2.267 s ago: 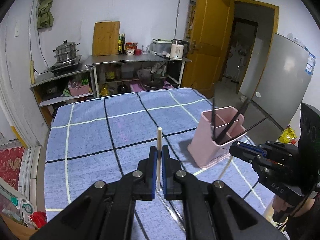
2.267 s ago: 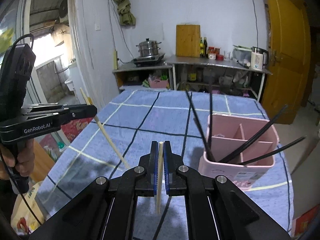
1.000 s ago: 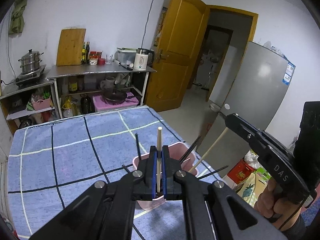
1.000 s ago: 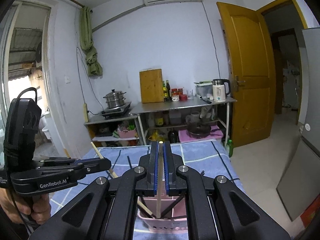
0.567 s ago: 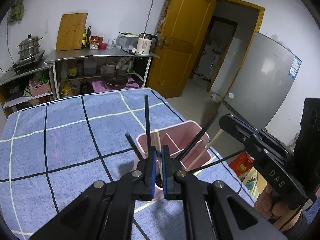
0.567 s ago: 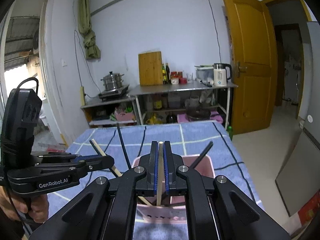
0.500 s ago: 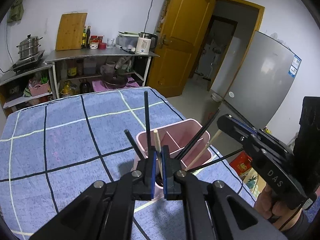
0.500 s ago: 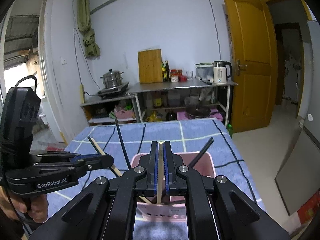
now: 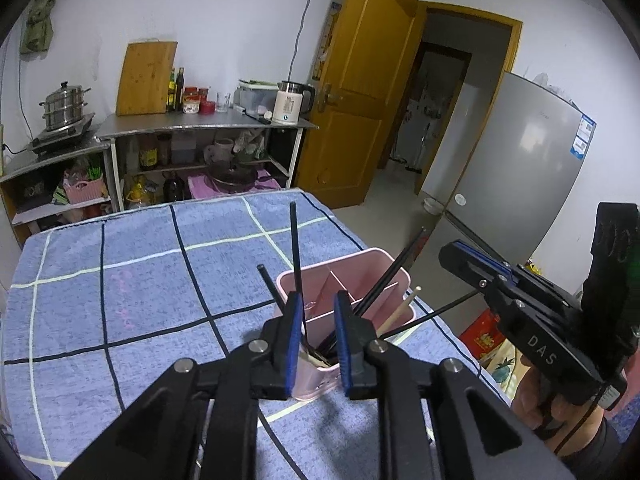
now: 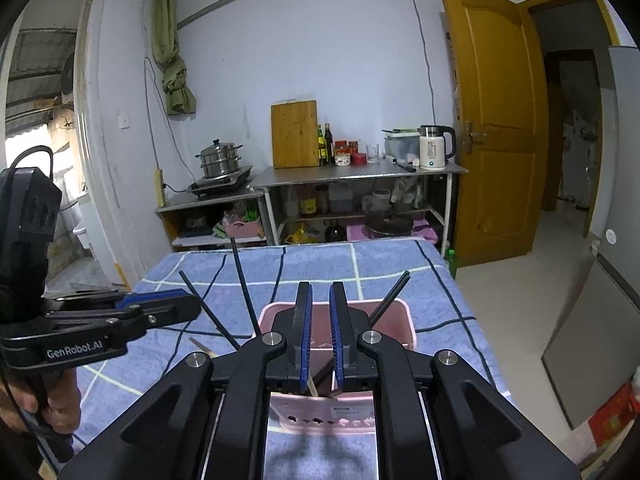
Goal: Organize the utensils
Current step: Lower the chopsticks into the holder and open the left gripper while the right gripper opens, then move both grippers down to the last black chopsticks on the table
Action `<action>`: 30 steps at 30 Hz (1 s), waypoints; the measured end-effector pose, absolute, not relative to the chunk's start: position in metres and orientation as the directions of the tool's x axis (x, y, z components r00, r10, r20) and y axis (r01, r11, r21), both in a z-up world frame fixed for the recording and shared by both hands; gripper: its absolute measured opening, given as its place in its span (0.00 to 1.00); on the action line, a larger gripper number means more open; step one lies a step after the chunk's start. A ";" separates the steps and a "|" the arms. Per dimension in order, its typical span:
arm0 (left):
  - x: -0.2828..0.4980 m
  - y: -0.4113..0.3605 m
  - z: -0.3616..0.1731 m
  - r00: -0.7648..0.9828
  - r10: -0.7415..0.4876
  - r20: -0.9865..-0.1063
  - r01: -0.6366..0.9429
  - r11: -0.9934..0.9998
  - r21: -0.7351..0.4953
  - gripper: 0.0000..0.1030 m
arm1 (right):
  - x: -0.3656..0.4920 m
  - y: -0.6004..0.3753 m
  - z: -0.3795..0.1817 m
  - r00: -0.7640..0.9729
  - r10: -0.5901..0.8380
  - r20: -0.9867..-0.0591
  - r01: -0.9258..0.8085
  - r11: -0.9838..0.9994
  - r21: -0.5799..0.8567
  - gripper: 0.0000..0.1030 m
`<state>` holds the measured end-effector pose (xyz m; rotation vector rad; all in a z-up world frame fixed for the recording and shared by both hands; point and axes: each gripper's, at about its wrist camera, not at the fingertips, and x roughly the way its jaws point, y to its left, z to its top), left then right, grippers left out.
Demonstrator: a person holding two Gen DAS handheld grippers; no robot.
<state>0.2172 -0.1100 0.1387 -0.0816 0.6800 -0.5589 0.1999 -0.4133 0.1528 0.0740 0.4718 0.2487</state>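
The black right gripper (image 9: 452,254) bears white "DAS" lettering; the black left gripper (image 10: 188,306) reads "GenRobot.AI".

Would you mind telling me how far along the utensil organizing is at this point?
Nearly done, it seems. The black chopsticks and a light wooden chopstick already stand in the pink utensil holder. Nothing is in hand: the left gripper and right gripper are both open above the holder. No loose utensils show on the blue checked tablecloth.
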 end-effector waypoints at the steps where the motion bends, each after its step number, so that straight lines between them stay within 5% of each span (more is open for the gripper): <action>1: 0.213 -0.107 0.141 0.643 -0.515 -0.567 0.462 0.851 -0.249 0.18 | 0.196 -0.413 0.154 0.862 0.259 -0.436 -0.224 0.966 0.131 0.09; 10: 0.174 -0.068 0.139 0.702 -0.463 -0.541 0.408 0.884 -0.227 0.26 | 0.164 -0.402 0.151 0.854 0.303 -0.424 -0.264 0.953 0.148 0.10; 30: 0.138 -0.020 0.021 0.655 -0.311 -0.689 0.169 0.948 -0.268 0.26 | 0.138 -0.352 0.062 0.704 0.411 -0.579 -0.364 0.909 0.202 0.11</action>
